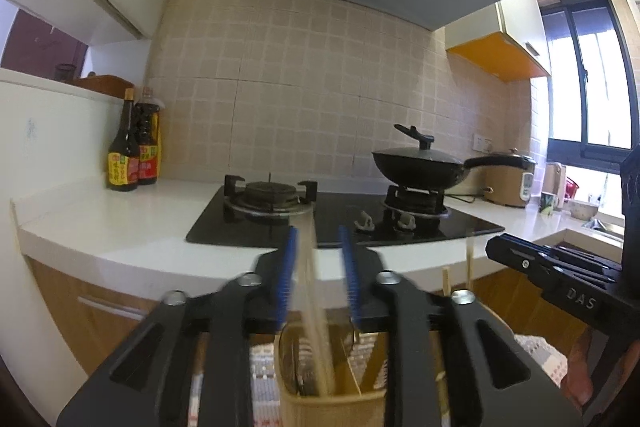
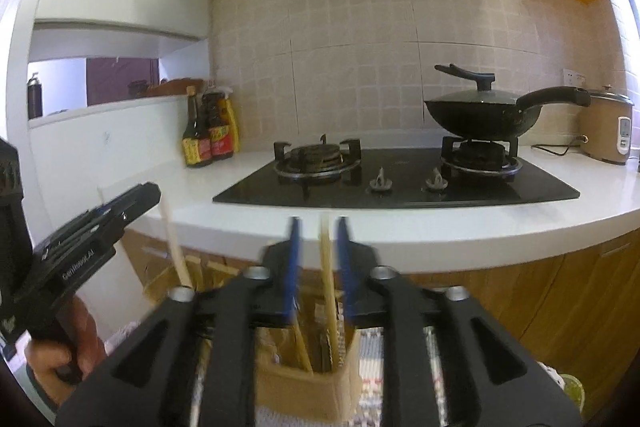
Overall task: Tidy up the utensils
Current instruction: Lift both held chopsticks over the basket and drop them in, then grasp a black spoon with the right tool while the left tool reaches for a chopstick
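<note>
A beige utensil holder point(image 1: 332, 403) with compartments stands low between the fingers of my left gripper point(image 1: 318, 239), which is open. A blurred wooden chopstick point(image 1: 316, 327) rises from the holder between the blue pads without touching them. In the right wrist view the same holder point(image 2: 308, 387) sits below my right gripper point(image 2: 318, 227), also open, with a pale chopstick point(image 2: 328, 291) standing loose between its pads. More chopsticks point(image 2: 176, 251) lean in the holder to the left, near the left gripper point(image 2: 132, 203). The right gripper shows in the left wrist view point(image 1: 520, 251).
A white counter point(image 1: 120, 223) carries a black gas hob point(image 1: 340, 219), a lidded black wok point(image 1: 420, 167) on the right burner, sauce bottles point(image 1: 128, 155) at the left and a rice cooker point(image 1: 512, 183) at the right. Wooden cabinet fronts point(image 2: 540, 307) lie below.
</note>
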